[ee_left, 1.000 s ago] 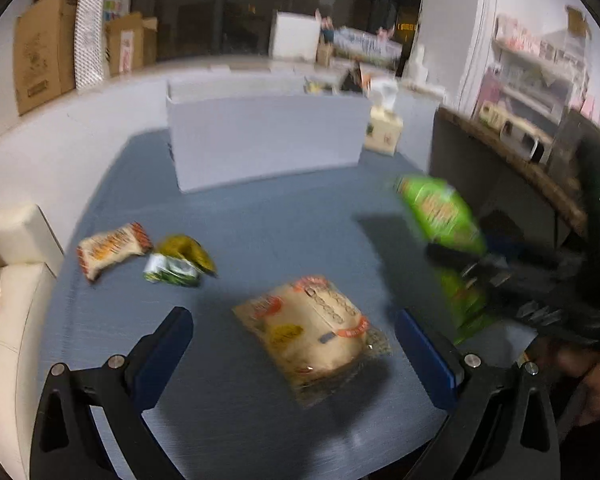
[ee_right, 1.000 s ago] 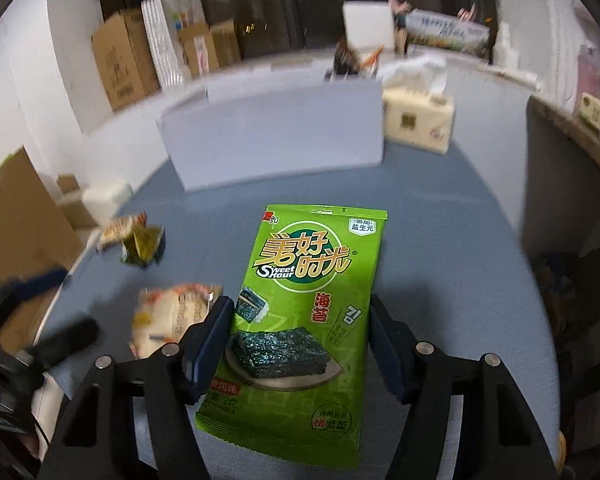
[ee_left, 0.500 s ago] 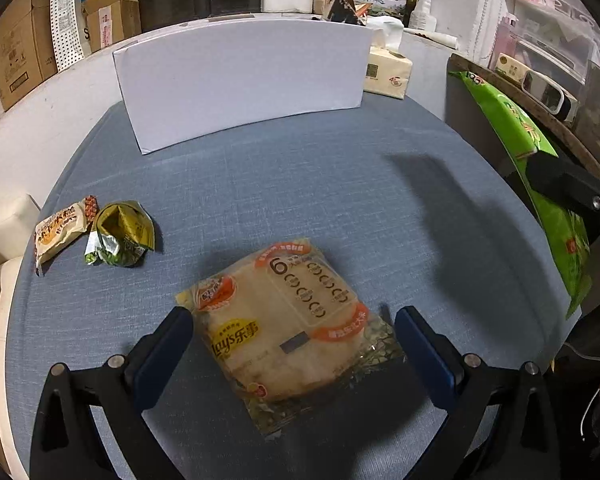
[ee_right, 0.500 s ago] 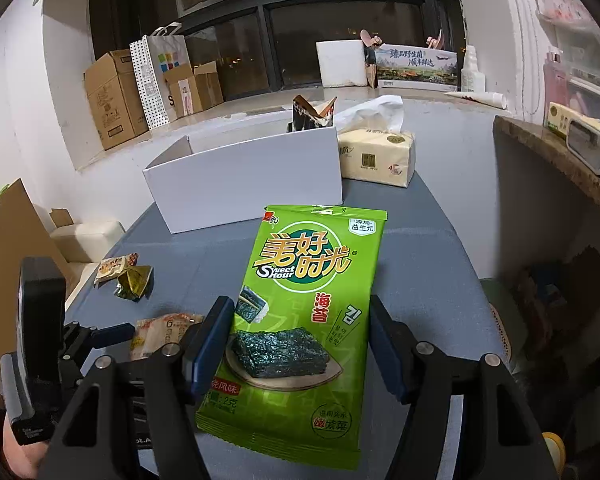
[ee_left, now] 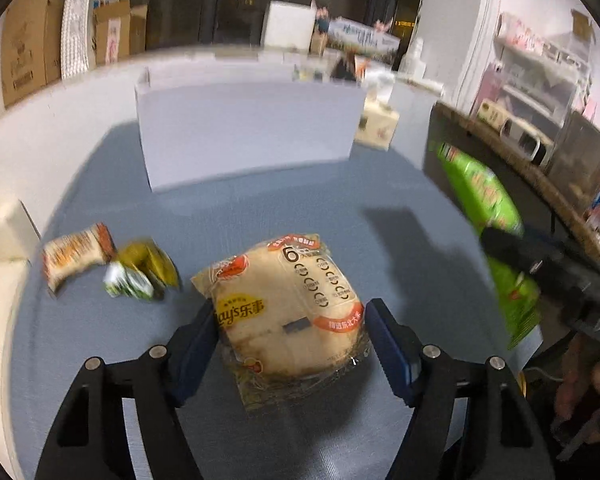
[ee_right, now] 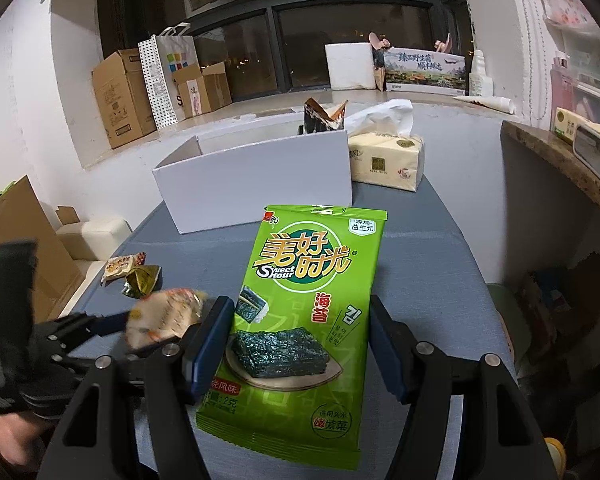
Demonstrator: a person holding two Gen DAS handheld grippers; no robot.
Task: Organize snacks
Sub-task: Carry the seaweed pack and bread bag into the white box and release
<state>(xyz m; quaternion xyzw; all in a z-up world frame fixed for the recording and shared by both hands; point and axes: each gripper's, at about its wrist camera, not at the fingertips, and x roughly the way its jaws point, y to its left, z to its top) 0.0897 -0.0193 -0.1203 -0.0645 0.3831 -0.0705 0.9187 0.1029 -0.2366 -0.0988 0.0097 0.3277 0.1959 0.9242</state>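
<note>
Snacks lie spread over a blue-grey cloth worktop [ee_left: 260,216] that also carries a white open box [ee_left: 244,128] at its far side. The left tool [ee_left: 288,336] points down at a beige bag of Lay's crisps [ee_left: 288,308]; its jaws are closing with the bag between them, the left blue pad at the bag's edge and the right pad just beside the crinkled wrapper, though the blur leaves it unclear whether both press on it. In the right wrist view that same crisp bag [ee_right: 168,316] appears tilted up off the cloth between the left tool's fingers. To the left of it on the cloth lie two small packets touching each other: an orange-and-white wrapped snack [ee_left: 74,252] and a crumpled yellow-green packet [ee_left: 144,272]. The right tool [ee_right: 302,344] holds a green seaweed snack bag [ee_right: 312,304] by its lower half, the blue pads pressed on both long edges, the bag flat and face up, its top end pointing toward the white box. From the left wrist view this green bag [ee_left: 484,200] hangs at the right side of the worktop, above its edge. A tissue pack [ee_right: 386,158] with a tissue pulled up stands just right of the box, and a dark opened wrapper [ee_right: 324,116] sticks up behind the box's far wall. Cardboard cartons [ee_right: 118,98] and a dotted paper bag [ee_right: 166,76] sit on the window ledge beyond.
</note>
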